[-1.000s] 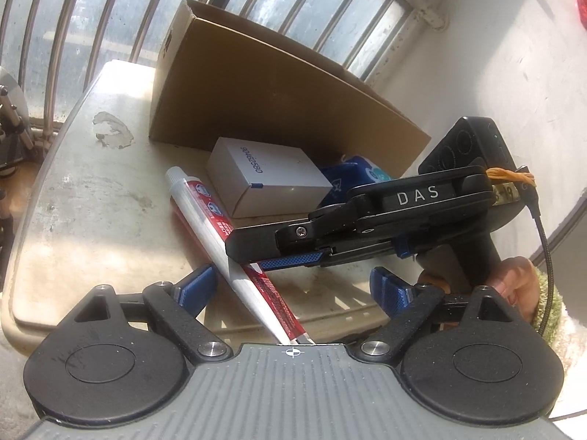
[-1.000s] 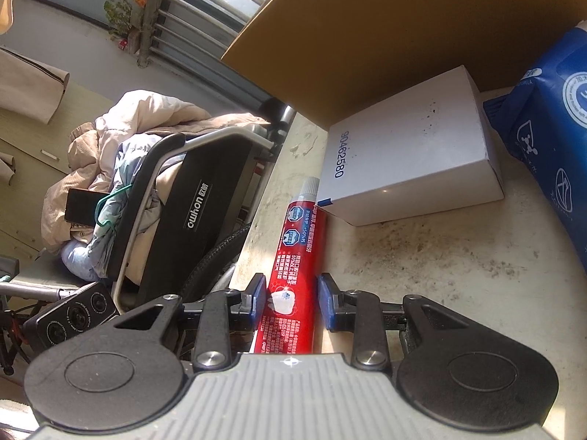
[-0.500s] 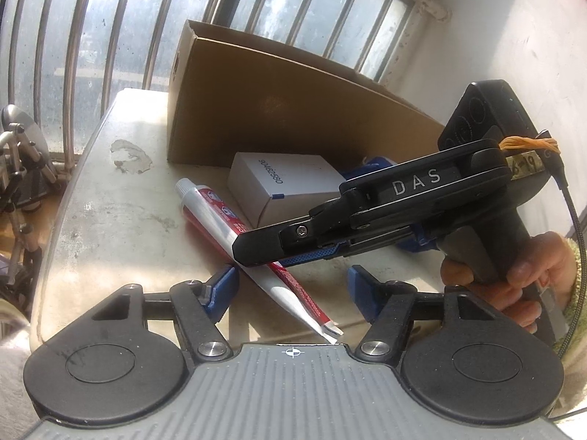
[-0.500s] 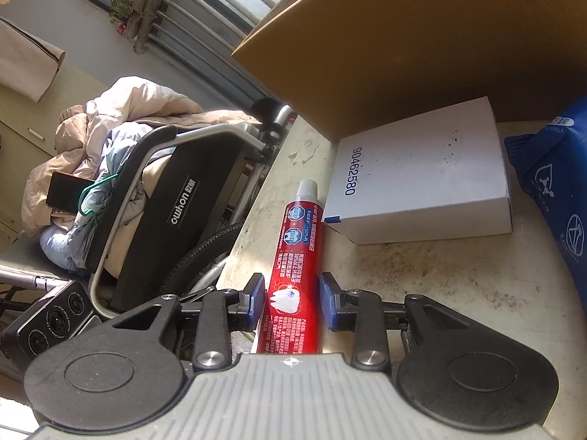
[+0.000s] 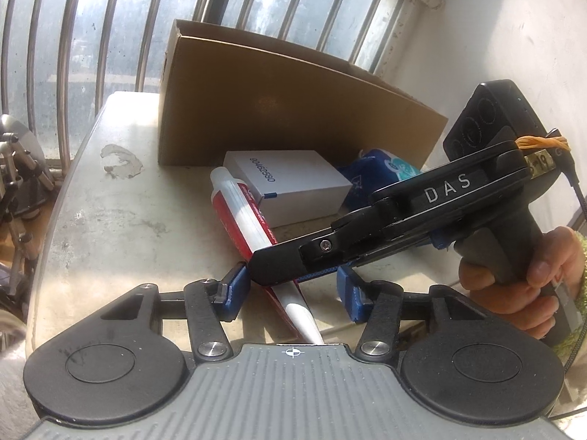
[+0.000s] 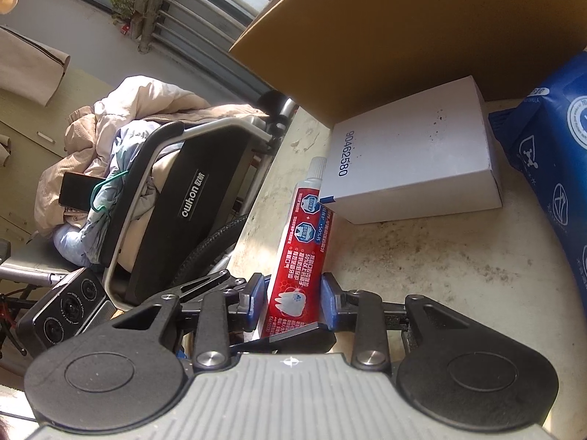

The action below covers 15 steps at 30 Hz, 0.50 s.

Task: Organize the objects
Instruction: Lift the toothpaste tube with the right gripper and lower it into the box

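Toothpaste tube (image 6: 304, 253) pinched near its crimped tail in right hand-held gripper (image 6: 291, 302), long axis running ahead toward cardboard box (image 6: 367, 36); left hand-held gripper (image 5: 290, 289) closed around the right one's finger.

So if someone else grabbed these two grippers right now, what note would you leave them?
Right gripper: shut on the red-and-white toothpaste tube, near its tail.
Left gripper: shut around the tube's tail and the right gripper's tip; whether its pads press anything is unclear.
Small white carton and blue plastic pack lie on the cream table, before the brown cardboard box.
Done: tube gripped. Left: probably sorting all three; the box's inside is hidden.
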Tool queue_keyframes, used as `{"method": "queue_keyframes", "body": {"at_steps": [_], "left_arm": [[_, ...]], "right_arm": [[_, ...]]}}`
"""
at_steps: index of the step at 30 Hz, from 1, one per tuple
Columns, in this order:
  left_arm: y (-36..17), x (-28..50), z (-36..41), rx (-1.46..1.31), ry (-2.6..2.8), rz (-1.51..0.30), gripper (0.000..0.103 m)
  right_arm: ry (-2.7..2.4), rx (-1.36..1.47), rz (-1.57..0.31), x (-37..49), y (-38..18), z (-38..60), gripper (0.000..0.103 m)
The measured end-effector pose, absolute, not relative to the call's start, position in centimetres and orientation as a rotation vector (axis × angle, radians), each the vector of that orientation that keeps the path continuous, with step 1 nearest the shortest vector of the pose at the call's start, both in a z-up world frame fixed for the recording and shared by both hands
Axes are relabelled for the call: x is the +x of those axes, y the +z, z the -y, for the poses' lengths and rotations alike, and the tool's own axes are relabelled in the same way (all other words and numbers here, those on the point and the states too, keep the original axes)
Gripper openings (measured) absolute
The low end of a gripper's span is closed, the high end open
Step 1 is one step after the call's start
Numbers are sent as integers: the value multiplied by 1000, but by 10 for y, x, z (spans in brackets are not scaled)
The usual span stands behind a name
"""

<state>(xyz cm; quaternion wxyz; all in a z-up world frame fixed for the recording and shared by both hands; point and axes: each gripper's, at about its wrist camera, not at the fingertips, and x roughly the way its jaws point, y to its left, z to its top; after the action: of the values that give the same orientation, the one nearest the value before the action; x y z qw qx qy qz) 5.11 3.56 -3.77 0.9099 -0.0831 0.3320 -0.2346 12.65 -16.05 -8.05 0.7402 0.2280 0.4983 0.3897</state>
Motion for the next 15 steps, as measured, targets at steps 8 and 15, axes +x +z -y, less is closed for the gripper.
{"method": "queue_keyframes", "body": {"at_steps": [8, 15], "left_arm": [[-39, 48, -32, -138, -468, -658, 51], [-36, 45, -36, -157, -471, -648, 51]], "right_arm": [[849, 487, -1069, 126, -80, 157, 37], [849, 463, -1039, 122, -75, 153, 36]]}}
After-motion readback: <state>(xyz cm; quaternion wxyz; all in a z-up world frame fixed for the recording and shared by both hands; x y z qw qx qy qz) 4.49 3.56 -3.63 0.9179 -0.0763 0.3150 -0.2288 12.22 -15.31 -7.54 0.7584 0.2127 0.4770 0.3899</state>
